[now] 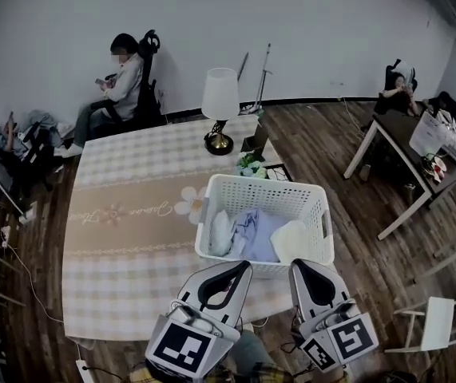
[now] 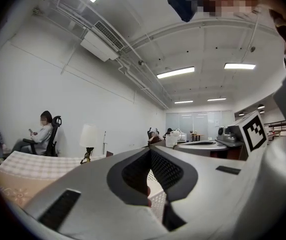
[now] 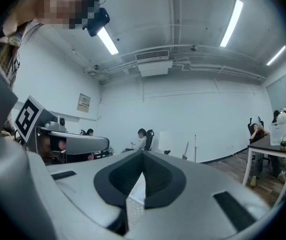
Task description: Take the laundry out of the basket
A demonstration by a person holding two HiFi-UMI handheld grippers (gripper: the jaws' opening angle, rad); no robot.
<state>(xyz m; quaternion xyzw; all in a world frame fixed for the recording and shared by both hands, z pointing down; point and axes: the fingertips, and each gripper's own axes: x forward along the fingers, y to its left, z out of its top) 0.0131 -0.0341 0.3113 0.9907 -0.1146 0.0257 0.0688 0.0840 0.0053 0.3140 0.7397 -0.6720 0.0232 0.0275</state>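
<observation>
Head view: left gripper and right gripper are being held pressed together, empty, near basket; laundry untouched, so spreading is judged needed next.

Bare table lies open across the frame's left and centre; the basket blocks the lower right, with a lamp and flowers just above it

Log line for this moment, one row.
left gripper: shut, empty | right gripper: shut, empty | laundry: inside basket | stage: nothing lifted yet
</observation>
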